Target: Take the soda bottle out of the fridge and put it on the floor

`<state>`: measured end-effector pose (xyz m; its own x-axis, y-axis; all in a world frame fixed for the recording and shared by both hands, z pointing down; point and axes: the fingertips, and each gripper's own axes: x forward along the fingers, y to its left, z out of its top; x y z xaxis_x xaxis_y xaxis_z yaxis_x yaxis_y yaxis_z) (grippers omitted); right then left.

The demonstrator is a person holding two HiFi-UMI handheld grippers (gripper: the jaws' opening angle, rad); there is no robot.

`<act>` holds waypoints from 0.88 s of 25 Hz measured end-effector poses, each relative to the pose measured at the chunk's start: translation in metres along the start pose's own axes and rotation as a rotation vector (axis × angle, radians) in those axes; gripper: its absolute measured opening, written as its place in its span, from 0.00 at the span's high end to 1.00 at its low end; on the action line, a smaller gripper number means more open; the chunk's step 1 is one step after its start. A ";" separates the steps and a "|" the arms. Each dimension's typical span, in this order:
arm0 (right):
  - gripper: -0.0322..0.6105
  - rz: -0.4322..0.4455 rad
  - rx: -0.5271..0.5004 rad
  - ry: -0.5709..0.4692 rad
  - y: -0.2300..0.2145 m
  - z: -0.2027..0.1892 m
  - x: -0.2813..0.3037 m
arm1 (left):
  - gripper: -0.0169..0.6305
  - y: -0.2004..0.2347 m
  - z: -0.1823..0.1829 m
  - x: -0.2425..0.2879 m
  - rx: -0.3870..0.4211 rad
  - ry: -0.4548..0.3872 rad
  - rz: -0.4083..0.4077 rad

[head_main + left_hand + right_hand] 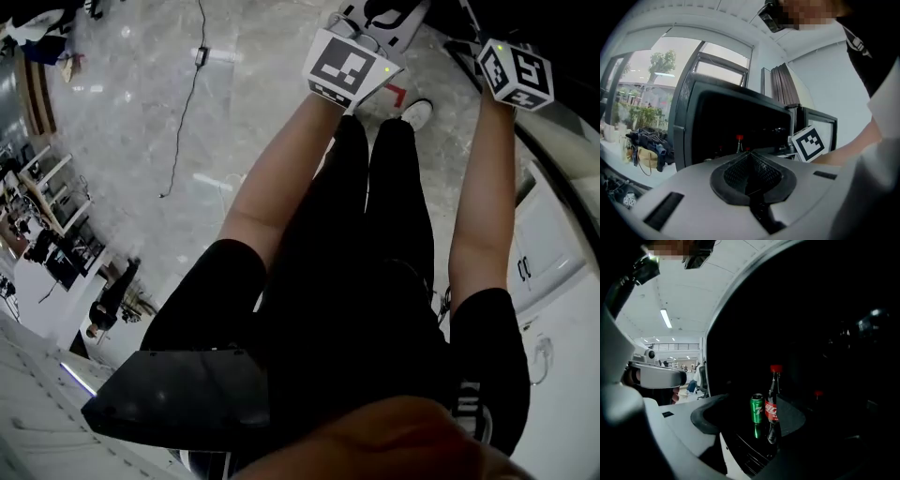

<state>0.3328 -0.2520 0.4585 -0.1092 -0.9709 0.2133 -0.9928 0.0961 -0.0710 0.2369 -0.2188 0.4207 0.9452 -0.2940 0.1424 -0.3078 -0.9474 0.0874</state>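
The soda bottle [772, 401], dark with a red cap and red label, stands upright on a wire shelf inside the dark fridge [825, 333]. My right gripper [750, 416] is open and points into the fridge. The bottle shows between its pads, close to the right pad, and neither pad presses on it. In the left gripper view a red-capped bottle [739, 142] stands small and far back in the fridge [731, 126]. My left gripper [751, 157] is shut on nothing, outside the fridge. In the head view only the two marker cubes show, left [349, 66] and right [515, 73].
A green can [757, 408] stands just left of the bottle on the same shelf. Another red cap [818, 393] shows deeper in the dark. The head view shows grey marble floor [159, 112] with a black cable [183, 103] and the person's legs and shoe [416, 114].
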 end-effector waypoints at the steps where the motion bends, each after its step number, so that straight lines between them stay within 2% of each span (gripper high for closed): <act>1: 0.51 -0.017 0.002 -0.007 -0.003 -0.004 0.006 | 0.98 0.005 -0.007 0.004 -0.004 0.001 -0.002; 4: 0.50 -0.062 0.017 -0.028 -0.015 -0.017 0.017 | 0.98 0.017 -0.025 0.016 -0.021 -0.011 -0.014; 9: 0.47 -0.098 0.008 -0.043 -0.034 -0.027 0.033 | 0.98 0.027 -0.036 0.034 0.003 -0.037 -0.037; 13: 0.45 -0.089 0.008 -0.051 -0.046 -0.027 0.048 | 0.98 0.033 -0.036 0.043 -0.019 -0.063 -0.033; 18: 0.44 -0.057 -0.019 -0.050 -0.054 -0.017 0.074 | 0.98 0.035 -0.036 0.047 -0.035 -0.060 -0.036; 22: 0.44 -0.065 -0.039 -0.050 -0.058 -0.012 0.088 | 0.98 0.042 -0.035 0.043 -0.032 -0.059 -0.026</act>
<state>0.3805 -0.3404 0.4932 -0.0431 -0.9849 0.1676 -0.9990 0.0402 -0.0202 0.2609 -0.2670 0.4650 0.9573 -0.2774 0.0811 -0.2858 -0.9505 0.1219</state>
